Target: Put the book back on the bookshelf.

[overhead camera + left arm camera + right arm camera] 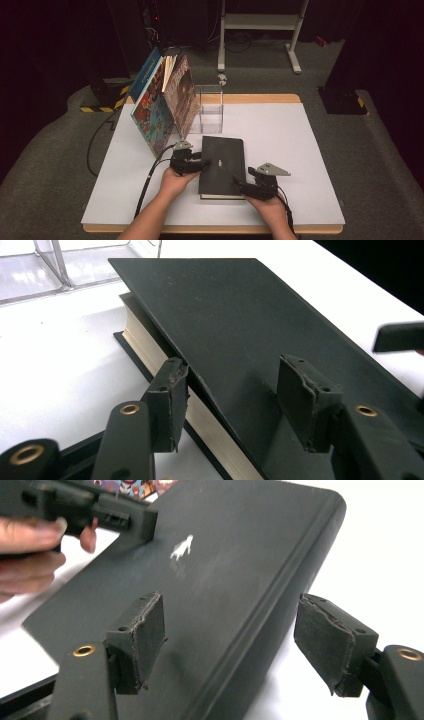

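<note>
A black hardcover book [223,165] lay flat near the middle of the white tabletop [300,150], its spine toward the person's right and its page edges toward the left. The left tool [192,162], held in the person's left hand [175,181], sat at the book's left edge with its jaws spread; in the left gripper view one pad [170,407] was beside the cream page block under the slightly lifted front cover and the other [305,407] rested over the cover's top face, neither clamped on it. The right tool [250,187], in the right hand [267,206], sat at the book's near right corner, jaws likewise spread. In the right gripper view one pad [142,637] lay over the cover and the other [332,640] stood clear of the rounded spine, above bare tabletop. A small white mark [181,547] showed on the cover, and the left tool [100,507] appeared beyond it at the far edge.

Behind the book, a clear plastic holder [210,107] stood on the tabletop, just beyond the book's far edge. To its left, several colourful picture books [165,102] leaned together, tilted toward the left. A dark cable [150,180] trailed from the left tool toward the tabletop's near edge. Grey carpet [380,165] surrounded the tabletop, and a white metal frame [260,22] stood farther back.
</note>
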Demonstrator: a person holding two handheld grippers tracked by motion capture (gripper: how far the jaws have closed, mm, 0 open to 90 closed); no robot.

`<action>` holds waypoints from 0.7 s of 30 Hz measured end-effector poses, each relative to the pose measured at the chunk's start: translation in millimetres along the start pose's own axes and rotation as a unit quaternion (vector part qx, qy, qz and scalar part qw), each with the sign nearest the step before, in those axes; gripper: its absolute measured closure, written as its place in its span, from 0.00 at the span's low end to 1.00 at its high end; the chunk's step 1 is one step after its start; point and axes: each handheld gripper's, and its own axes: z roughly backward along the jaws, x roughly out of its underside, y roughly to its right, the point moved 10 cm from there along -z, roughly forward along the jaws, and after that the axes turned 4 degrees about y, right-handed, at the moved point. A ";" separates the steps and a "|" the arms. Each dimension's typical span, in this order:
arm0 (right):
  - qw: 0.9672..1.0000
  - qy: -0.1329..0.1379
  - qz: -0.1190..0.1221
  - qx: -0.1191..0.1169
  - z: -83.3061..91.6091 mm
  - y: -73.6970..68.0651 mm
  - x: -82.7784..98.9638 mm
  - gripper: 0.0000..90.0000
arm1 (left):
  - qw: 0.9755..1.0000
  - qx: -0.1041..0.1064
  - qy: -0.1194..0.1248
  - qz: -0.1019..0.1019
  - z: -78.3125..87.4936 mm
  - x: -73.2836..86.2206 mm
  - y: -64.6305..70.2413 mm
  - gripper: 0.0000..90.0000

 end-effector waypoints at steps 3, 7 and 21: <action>1.000 -0.004 -0.002 -0.001 -9.3 3.8 -6.1 0.31 | 1.000 0.002 0.002 -0.006 0.4 -0.4 0.5 0.53; 1.000 -0.014 -0.019 -0.007 -18.6 8.9 -7.1 0.31 | 1.000 0.005 0.008 -0.010 1.3 -1.4 2.1 0.53; 0.999 -0.014 -0.041 -0.023 -21.7 12.1 -5.6 0.29 | 0.998 0.018 0.041 -0.052 8.3 -11.3 16.8 0.56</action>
